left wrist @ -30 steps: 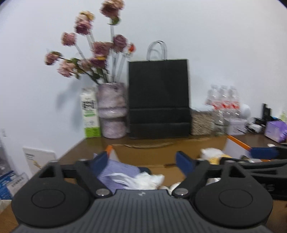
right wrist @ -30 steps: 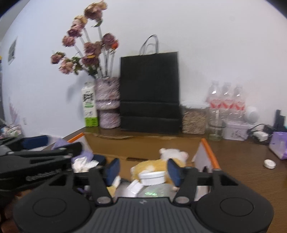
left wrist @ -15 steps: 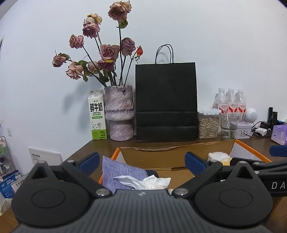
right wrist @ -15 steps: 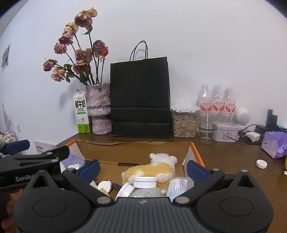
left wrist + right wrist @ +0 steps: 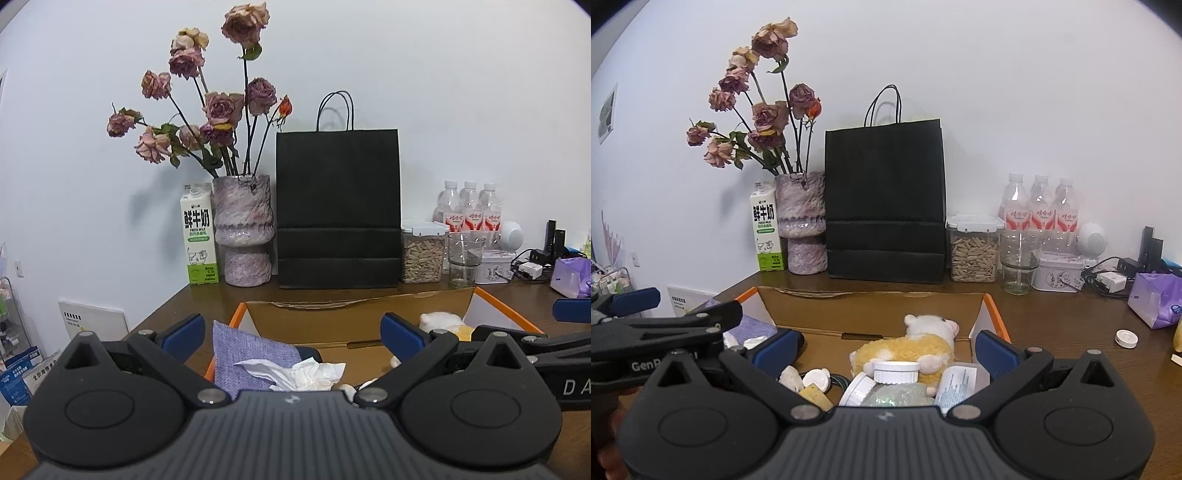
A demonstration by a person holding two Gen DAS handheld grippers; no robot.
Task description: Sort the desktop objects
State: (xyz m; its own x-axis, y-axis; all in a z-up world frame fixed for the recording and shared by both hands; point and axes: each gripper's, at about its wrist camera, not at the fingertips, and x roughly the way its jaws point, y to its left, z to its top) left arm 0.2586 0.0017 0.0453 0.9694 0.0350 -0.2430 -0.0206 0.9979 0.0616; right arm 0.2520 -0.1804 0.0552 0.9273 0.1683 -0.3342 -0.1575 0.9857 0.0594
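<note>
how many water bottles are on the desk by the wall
3, standing side by side against the wall behind the glass cup: left water bottle, middle water bottle and right water bottle. More could be hidden behind them.

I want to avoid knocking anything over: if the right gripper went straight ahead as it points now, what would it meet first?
Probably the yellow-and-white plush toy lying in the cardboard box, just ahead of the open right gripper. The white-lidded jar sits nearer but lower; depth is unclear.

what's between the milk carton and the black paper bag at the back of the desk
The vase of dried roses stands between the milk carton and the black paper bag, clearest in the right wrist view.
</note>
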